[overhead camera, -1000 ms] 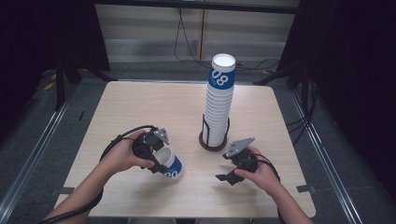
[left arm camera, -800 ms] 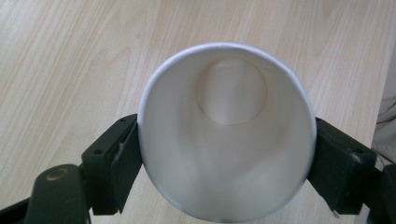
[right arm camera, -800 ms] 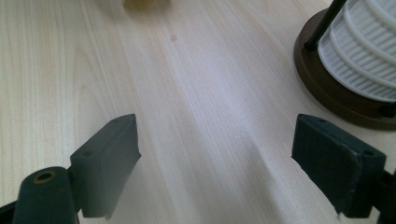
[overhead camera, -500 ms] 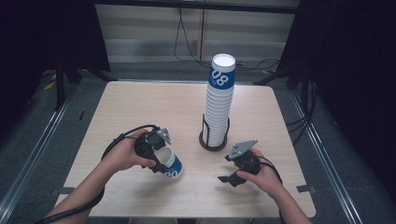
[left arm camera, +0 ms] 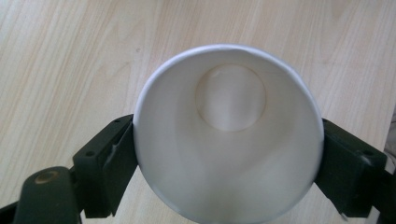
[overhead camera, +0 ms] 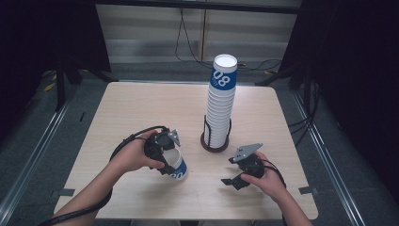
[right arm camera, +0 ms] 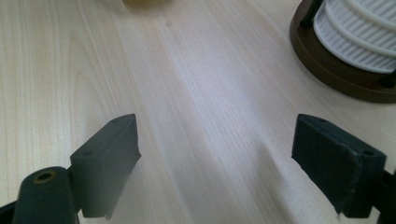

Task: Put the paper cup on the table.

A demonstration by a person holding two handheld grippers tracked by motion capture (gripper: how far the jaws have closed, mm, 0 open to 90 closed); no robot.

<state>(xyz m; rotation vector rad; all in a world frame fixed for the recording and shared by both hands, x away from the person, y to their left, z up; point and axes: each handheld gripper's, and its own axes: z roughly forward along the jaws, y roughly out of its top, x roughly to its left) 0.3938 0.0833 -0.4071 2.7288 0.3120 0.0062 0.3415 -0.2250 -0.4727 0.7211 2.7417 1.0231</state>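
Note:
A white paper cup (overhead camera: 176, 167) with a blue printed band sits at the table's front left, its mouth tipped toward my left gripper (overhead camera: 170, 157). In the left gripper view the round cup (left arm camera: 229, 140) sits between the two black jaws, and both pads still touch its sides. The jaws have just been opening with the cup between them. My right gripper (overhead camera: 230, 171) is low over the table at the front right. In the right gripper view its jaws (right arm camera: 217, 149) stand open over bare wood.
A tall stack of upside-down paper cups (overhead camera: 221, 108) stands in a dark round holder (overhead camera: 214, 145) at the table's middle, close to the right gripper; its base (right arm camera: 336, 70) lies at that view's upper right. Table edges drop to a dark floor with cables.

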